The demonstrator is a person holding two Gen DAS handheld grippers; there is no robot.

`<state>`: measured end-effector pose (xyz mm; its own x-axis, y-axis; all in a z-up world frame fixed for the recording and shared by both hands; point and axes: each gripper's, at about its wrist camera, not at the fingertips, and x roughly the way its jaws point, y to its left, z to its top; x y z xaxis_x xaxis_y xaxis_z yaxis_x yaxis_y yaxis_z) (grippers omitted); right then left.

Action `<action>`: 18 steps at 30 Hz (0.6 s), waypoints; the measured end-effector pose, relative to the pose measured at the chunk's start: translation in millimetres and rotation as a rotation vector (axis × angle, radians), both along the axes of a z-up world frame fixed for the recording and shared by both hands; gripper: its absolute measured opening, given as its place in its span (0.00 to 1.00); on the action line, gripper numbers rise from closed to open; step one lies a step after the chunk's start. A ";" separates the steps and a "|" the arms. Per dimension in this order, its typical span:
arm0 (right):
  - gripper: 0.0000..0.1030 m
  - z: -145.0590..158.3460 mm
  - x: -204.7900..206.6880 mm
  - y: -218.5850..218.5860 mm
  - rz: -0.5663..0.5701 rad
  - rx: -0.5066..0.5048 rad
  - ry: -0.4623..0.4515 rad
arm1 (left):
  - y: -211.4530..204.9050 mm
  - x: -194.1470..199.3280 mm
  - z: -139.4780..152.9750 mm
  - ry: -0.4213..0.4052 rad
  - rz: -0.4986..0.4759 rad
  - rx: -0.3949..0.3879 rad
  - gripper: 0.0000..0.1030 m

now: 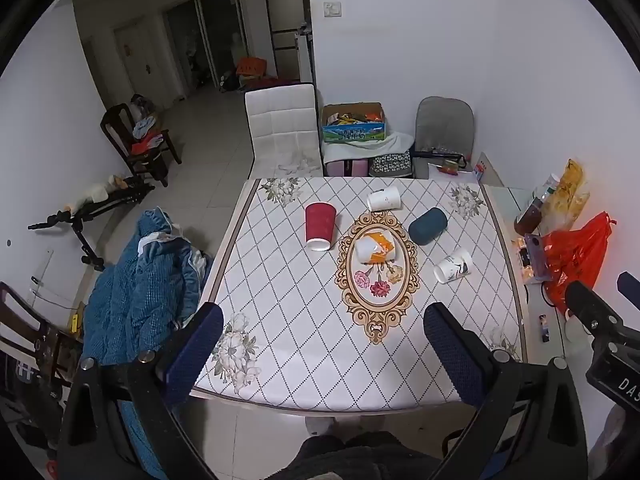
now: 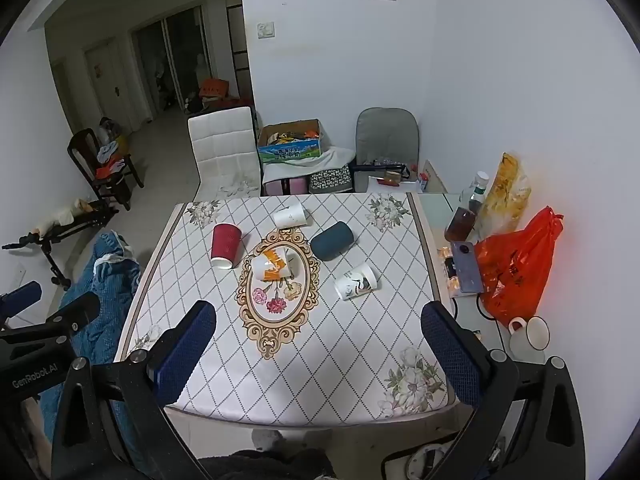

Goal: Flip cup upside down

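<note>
Cups lie on their sides across the table (image 1: pixel 280 380), five of them, none stood on its rim yet. Nearest the middle, on the gold oval print, is the orange cup (image 1: pixel 376 250), mouth toward the near left. Left of it lies the red cup (image 1: pixel 320 225), mouth toward the near edge. Far of centre lies a plain white cup (image 1: pixel 384 199); right of the oval lies the teal cup (image 1: pixel 427 226), and nearer on the right a white cup with a bird drawing (image 1: pixel 453 266). They sit apart from one another, none touching. Which one is meant I can't say, so by my reading the flipping is all still ahead: no cup is lifted, gripped or turned.

Both tools hang over the near edge of the table, tilted down toward the cloth and well short of every cup. The left gripper (image 1: pixel 324 350) has its blue pads spread wide with only tablecloth between them. The right gripper (image 2: pixel 320 346) is likewise spread wide and empty. In each view the other tool shows at the side, level with it.

Off the table's right edge sit an orange bag (image 2: pixel 516 268), a phone (image 2: pixel 466 266) and a mug (image 2: pixel 530 336).
</note>
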<state>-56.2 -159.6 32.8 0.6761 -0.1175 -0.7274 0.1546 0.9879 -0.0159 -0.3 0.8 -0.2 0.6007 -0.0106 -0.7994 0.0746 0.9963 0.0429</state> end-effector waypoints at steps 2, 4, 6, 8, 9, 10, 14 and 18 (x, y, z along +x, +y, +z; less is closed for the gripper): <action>1.00 -0.1 0.4 -0.3 0.000 0.001 0.000 | 0.6 -0.5 0.1 -0.001 0.001 0.004 1.00; 1.00 0.1 0.4 0.1 0.001 -0.001 0.000 | 1.4 -1.6 0.5 -0.002 0.003 0.006 1.00; 1.00 0.7 0.0 0.5 0.002 -0.004 -0.002 | 1.9 -3.7 1.5 -0.006 0.004 0.010 1.00; 1.00 1.7 -1.0 1.0 0.003 -0.006 -0.003 | -0.4 0.7 -0.6 0.008 -0.002 0.004 1.00; 1.00 -0.6 2.1 -2.6 -0.002 0.004 0.006 | -0.4 0.6 -0.6 0.008 -0.001 0.004 1.00; 1.00 -0.1 1.9 -2.2 -0.002 0.004 0.006 | -0.4 0.8 -0.9 0.007 -0.002 0.004 1.00; 1.00 1.1 0.3 -0.7 -0.002 0.003 0.003 | -0.4 0.8 -1.1 0.005 -0.002 0.005 1.00; 1.00 3.0 -0.1 1.0 -0.001 0.003 0.006 | -0.9 4.9 2.5 0.005 -0.002 0.006 1.00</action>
